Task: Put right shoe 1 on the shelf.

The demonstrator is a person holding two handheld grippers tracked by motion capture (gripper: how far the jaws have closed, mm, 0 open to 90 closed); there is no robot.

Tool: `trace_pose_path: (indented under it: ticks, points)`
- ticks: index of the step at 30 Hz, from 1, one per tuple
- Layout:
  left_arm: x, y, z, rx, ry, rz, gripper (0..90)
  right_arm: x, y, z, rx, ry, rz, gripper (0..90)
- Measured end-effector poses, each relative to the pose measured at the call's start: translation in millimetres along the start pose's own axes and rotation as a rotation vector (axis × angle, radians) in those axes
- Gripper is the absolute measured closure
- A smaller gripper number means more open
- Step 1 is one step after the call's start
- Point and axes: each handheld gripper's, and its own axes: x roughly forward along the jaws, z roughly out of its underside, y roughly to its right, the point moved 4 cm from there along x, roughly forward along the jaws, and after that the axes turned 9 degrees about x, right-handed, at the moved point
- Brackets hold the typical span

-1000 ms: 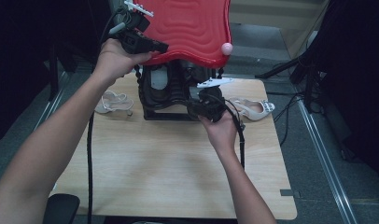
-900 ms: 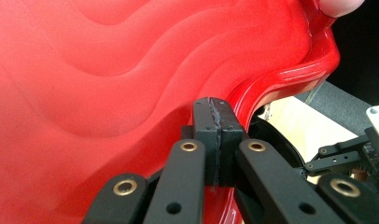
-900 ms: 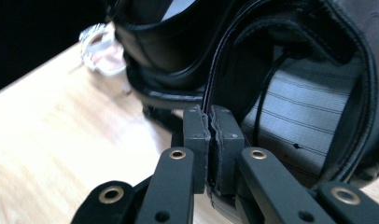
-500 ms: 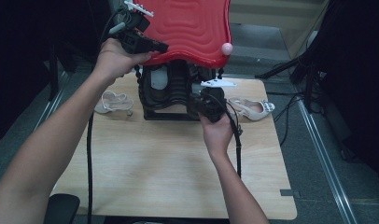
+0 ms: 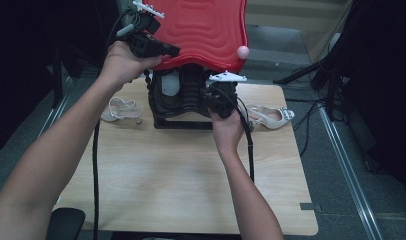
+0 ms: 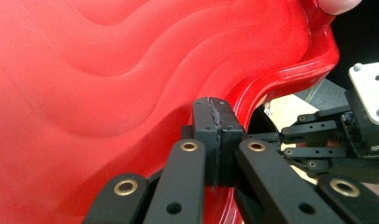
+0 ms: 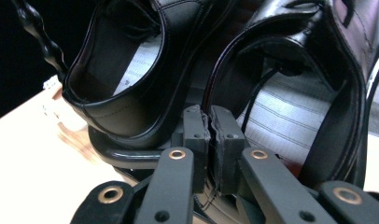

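A glossy red wavy lid (image 5: 201, 30) stands raised over a pair of black leather shoes (image 5: 178, 92) on a black frame (image 5: 183, 124). My left gripper (image 5: 173, 50) is shut, its pads (image 6: 204, 140) pressed together at the lid's curved lower rim (image 6: 290, 79). My right gripper (image 5: 215, 97) is at the right shoe, also shut (image 7: 210, 144). In the right gripper view its pads sit just in front of the left shoe (image 7: 131, 70) and the right shoe (image 7: 327, 56). A thin dark lace (image 7: 253, 107) runs down behind one pad; whether it is pinched is unclear.
The frame stands at the far edge of a light wooden table (image 5: 181, 180). One beige heeled sandal (image 5: 122, 109) lies left of the frame, another (image 5: 271, 116) to its right. A pink knob (image 5: 242, 51) sticks out at the lid's right corner. Dark floor and cables surround the table.
My right gripper has moved away from me and slightly up, closer in against the shoes. The left gripper and the red lid have stayed in place.
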Motion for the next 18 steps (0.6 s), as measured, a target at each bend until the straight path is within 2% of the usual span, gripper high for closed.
trace_pose_path:
  ticks: [2, 4, 6, 13, 15, 18]
  points:
    - [0.0, 0.0, -0.1, -0.002, -0.002, 0.001, 90.0, 0.2, 0.8, -2.2, -0.009, -0.006, 0.006, 86.8]
    - [-0.2, -0.1, -0.1, -0.003, -0.003, 0.000, 90.0, 1.9, 1.6, -3.7, -0.042, 0.000, 0.025, 86.8]
    - [-0.3, -0.1, -0.1, -0.005, -0.005, 0.001, 90.0, 3.5, 2.8, -4.7, -0.030, -0.001, 0.006, 86.5]
    - [-0.1, -0.4, -0.2, -0.007, -0.005, 0.002, 90.0, 6.3, 2.1, -5.6, -0.043, 0.020, 0.007, 85.2]
    - [-0.3, -0.3, 0.0, -0.005, -0.003, 0.002, 90.0, 5.9, 1.9, -4.6, -0.026, 0.015, -0.012, 82.8]
    - [-0.3, -0.7, 0.0, -0.001, -0.003, 0.004, 90.0, 1.8, 4.2, -4.6, 0.028, -0.001, -0.053, 77.3]
